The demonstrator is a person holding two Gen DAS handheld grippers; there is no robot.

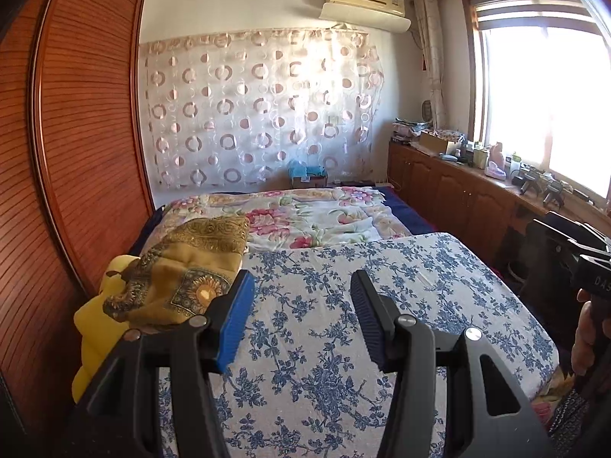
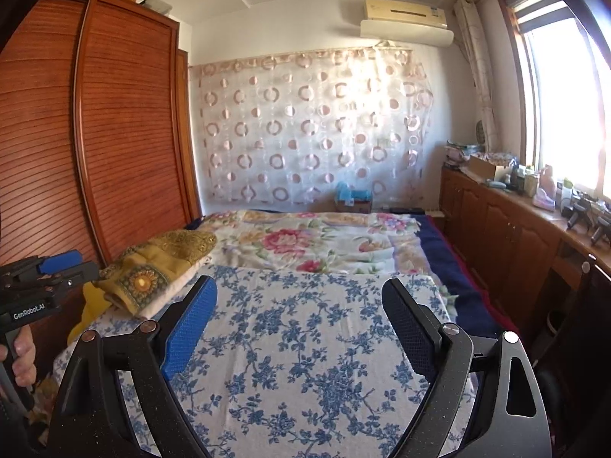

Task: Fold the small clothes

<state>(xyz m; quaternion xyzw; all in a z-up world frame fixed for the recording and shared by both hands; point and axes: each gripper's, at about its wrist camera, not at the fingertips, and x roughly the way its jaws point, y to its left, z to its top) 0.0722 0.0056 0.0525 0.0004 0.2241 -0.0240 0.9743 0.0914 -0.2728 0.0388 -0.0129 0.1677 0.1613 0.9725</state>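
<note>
Above the blue-flowered cloth (image 1: 343, 305) that covers the near end of the bed, the left gripper (image 1: 301, 286) hangs with its jaws parted about halfway and nothing between them; one pad is blue, the other black. Its fingers point slightly downward across the cloth toward the far wall. The right gripper (image 2: 299, 297) hovers over the same cloth with its jaws spread wide, also empty, one blue pad on the left and one black pad on the right. Each gripper shows at the edge of the other's view, and a hand (image 2: 21, 355) is wrapped round the left one's handle.

Just past the left gripper's blue pad, at the left edge of the bed, lies the folded pile of small clothes (image 1: 191, 267): a mustard-yellow piece with a gold and dark ornamental print on top, pale fabric under it in the right wrist view. A plain yellow item (image 1: 95, 316) sits beside and below the pile, against the wardrobe side. Neither gripper touches the pile.

Beyond the blue-flowered cloth, a quilt (image 1: 298, 217) with pink and red flowers covers the rest of the bed, edged by a dark blue sheet (image 2: 450, 267). A slatted wooden wardrobe (image 1: 84, 114) stands along the left. A sheer curtain (image 1: 259, 107) with ring patterns hangs on the far wall, an air conditioner (image 1: 362, 4) above it. Low wooden cabinets (image 1: 450, 187) with clutter on top run under the bright window (image 1: 542, 107) at the right.
</note>
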